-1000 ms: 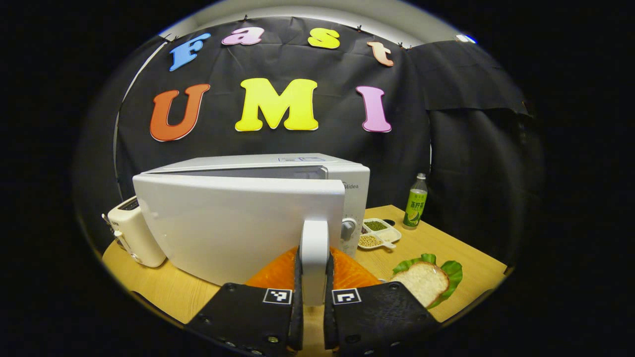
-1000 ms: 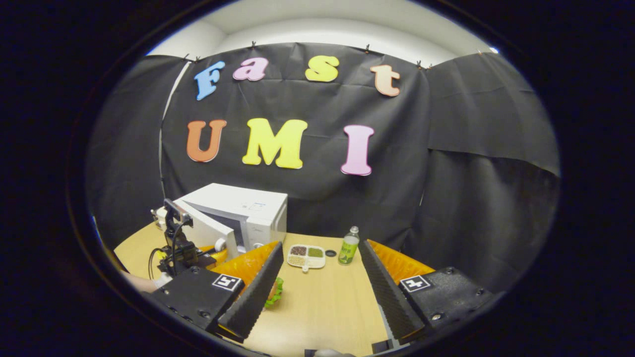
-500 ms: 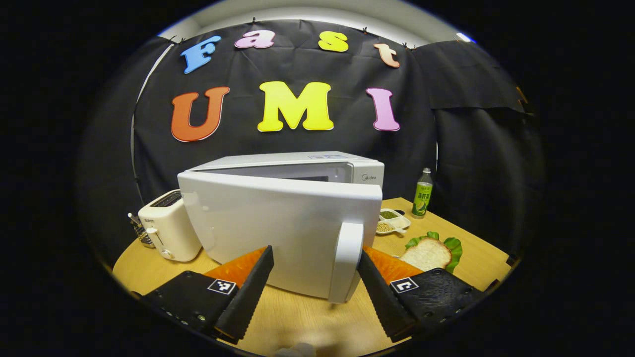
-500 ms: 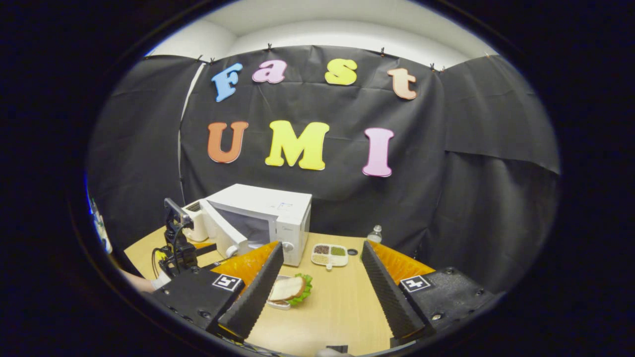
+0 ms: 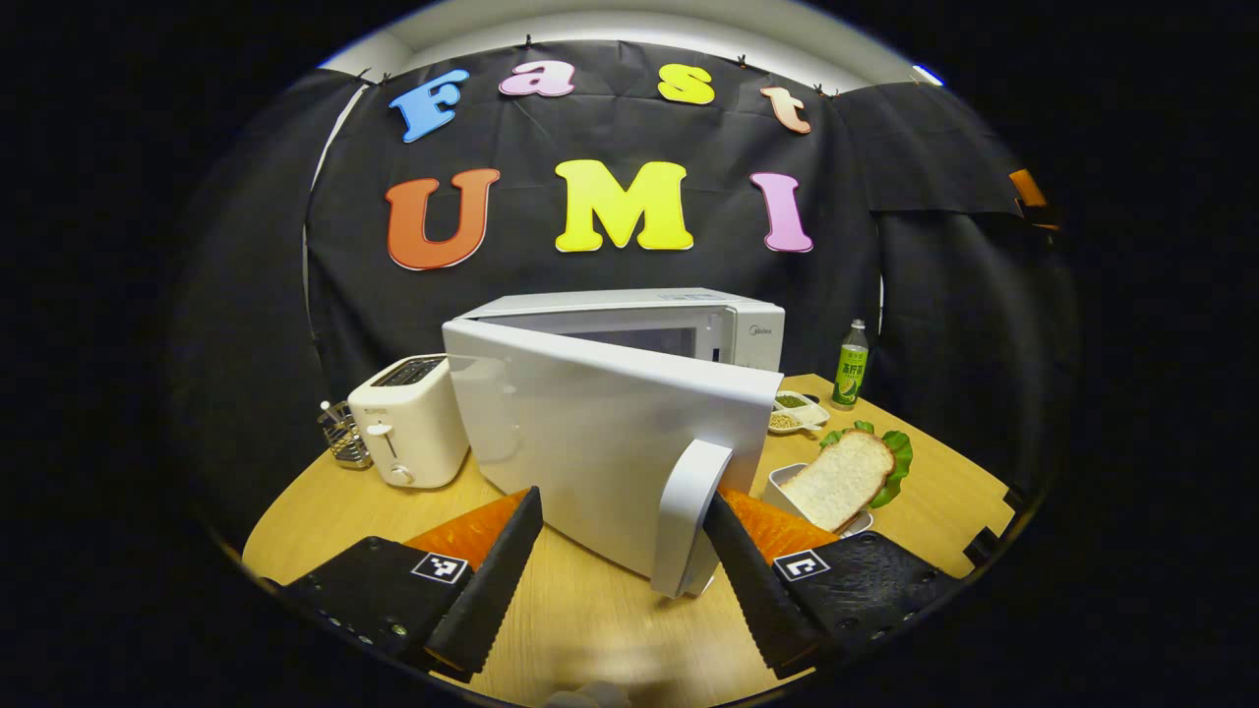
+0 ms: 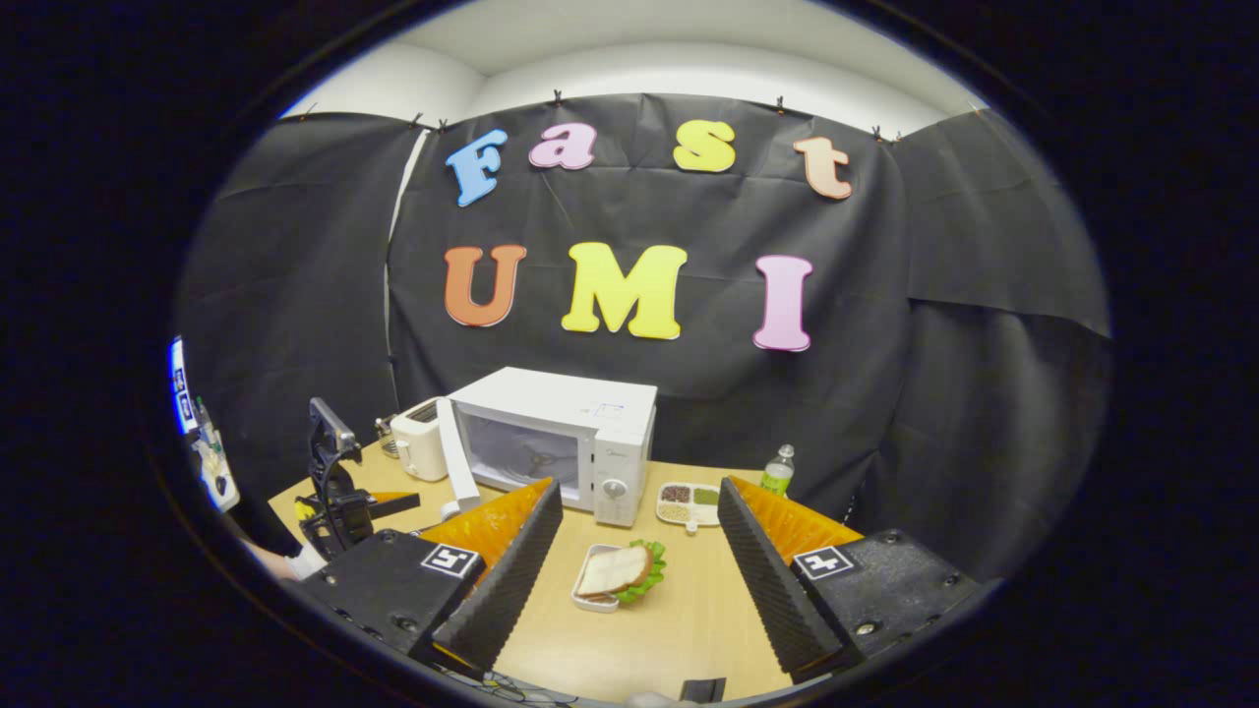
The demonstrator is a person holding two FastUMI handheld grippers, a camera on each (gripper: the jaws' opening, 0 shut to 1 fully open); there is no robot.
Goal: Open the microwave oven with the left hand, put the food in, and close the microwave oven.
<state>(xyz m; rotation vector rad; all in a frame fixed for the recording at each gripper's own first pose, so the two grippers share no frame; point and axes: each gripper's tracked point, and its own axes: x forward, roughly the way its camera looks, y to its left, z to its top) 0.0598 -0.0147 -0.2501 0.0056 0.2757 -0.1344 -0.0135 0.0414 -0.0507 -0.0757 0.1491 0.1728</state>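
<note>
In my right gripper view the microwave [image 6: 575,442] cavity stands open at frame centre — its door [image 6: 455,457] swung out to the left. Bare table [image 6: 679,610] runs from my spread fingers up to the sandwich tray [image 6: 615,575]. The seed dish [image 6: 689,500] and bottle [image 6: 777,470] stand right of the microwave.

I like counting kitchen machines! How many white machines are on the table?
2. The microwave with its door open stands mid-table; the toaster sits beside it, on its hinge side. More could hide behind the microwave.
</note>
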